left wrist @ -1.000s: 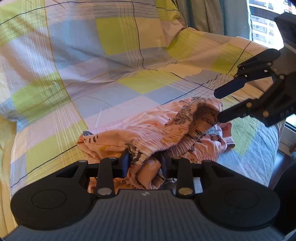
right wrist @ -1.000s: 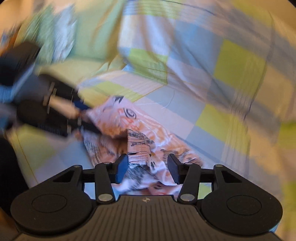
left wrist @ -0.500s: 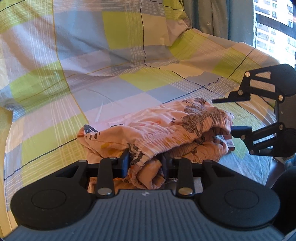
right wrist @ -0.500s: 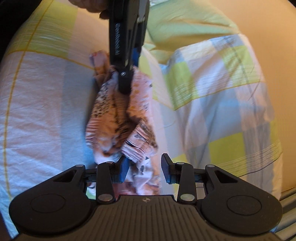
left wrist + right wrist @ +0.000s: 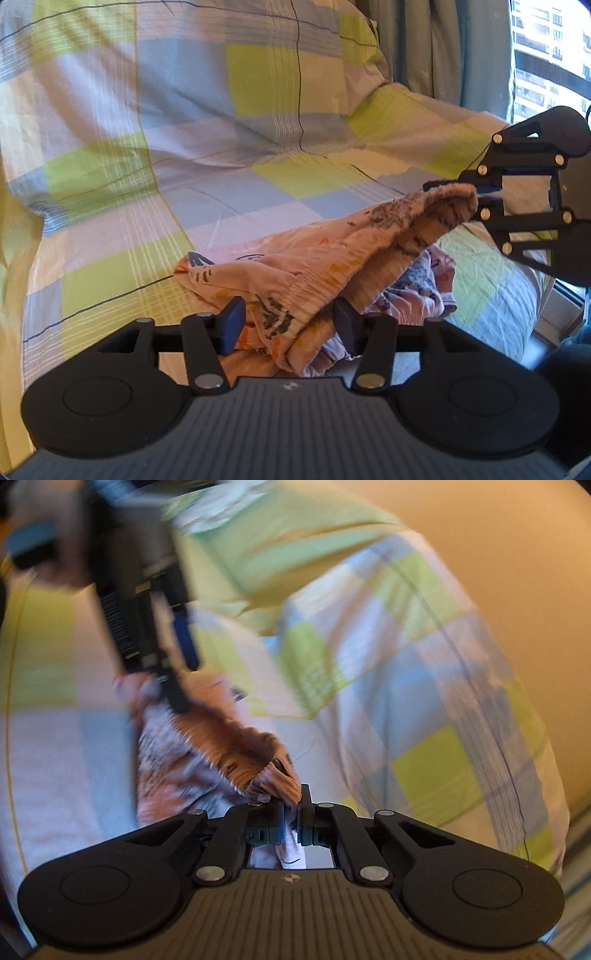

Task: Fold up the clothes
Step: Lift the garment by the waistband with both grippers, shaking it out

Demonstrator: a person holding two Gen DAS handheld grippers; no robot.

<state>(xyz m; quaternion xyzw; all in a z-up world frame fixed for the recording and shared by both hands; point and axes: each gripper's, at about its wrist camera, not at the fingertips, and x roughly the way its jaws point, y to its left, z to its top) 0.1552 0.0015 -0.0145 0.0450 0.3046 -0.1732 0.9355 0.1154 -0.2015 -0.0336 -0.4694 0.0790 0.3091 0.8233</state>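
Left gripper (image 5: 288, 325): its fingers stand wide apart with a fold of the garment lying loose between them; neither pad presses the cloth, so it holds nothing.
Garment (image 5: 321, 258): a peach printed piece with an elastic band, bunched on the checked bedsheet (image 5: 184, 147). From between the left fingers it rises in a taut ridge to the far right, where its other end is pinched.
Right gripper (image 5: 291, 805): fingers drawn nearly together on an edge of the garment, which bulges just ahead of the tips; a pale strip of cloth shows in the narrow gap behind them.
Curtain (image 5: 436, 48): hangs beyond the bed, far ahead and right of the left fingers, beside a bright window.
Progress: early, by my reading. The cloth is crumpled, no flat panel or crease shows, and only one end is gripped.
Left to do: likely a second hold for the left side, spreading the piece flat, then the folds themselves.
Writing: a small logo mark sits on each gripper body behind the fingers; print on the garment and the blurred gripper seen from the right wrist is unreadable.
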